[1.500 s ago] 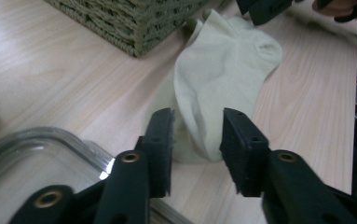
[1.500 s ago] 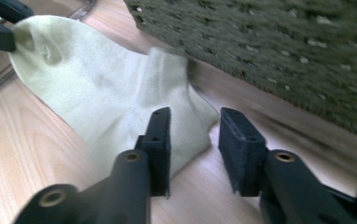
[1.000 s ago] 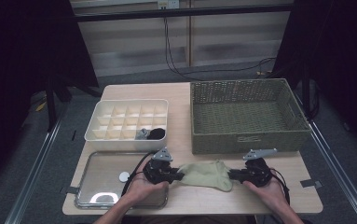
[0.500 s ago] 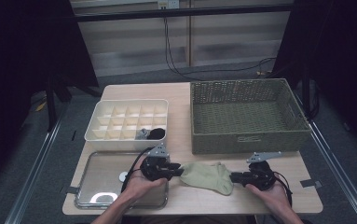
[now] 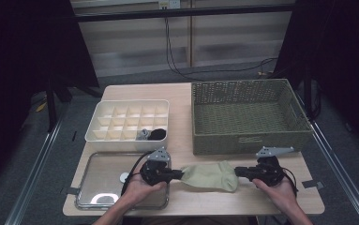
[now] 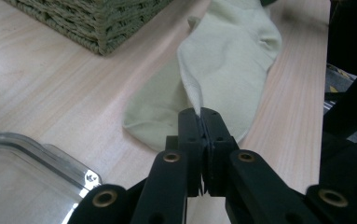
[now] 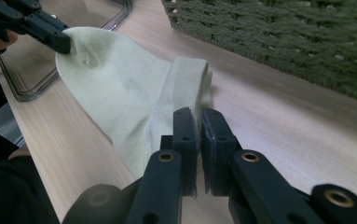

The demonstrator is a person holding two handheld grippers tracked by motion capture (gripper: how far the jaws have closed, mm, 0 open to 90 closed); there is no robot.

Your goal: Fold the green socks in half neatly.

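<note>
Near the counter's front edge, the left hand-held gripper (image 6: 203, 122) pinches the pale green sock (image 5: 210, 175); the right hand-held gripper (image 7: 199, 122) sits slightly parted beside its cuff.

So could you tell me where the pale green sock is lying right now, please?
In the high view the sock lies on the table's near edge, just before the wicker basket, between the left hand-held gripper pinching it and the right hand-held gripper.

Pale yellow-green cotton sock (image 5: 210, 175) on the wooden table
Lies flat near the front edge, toe end lifted.
</note>
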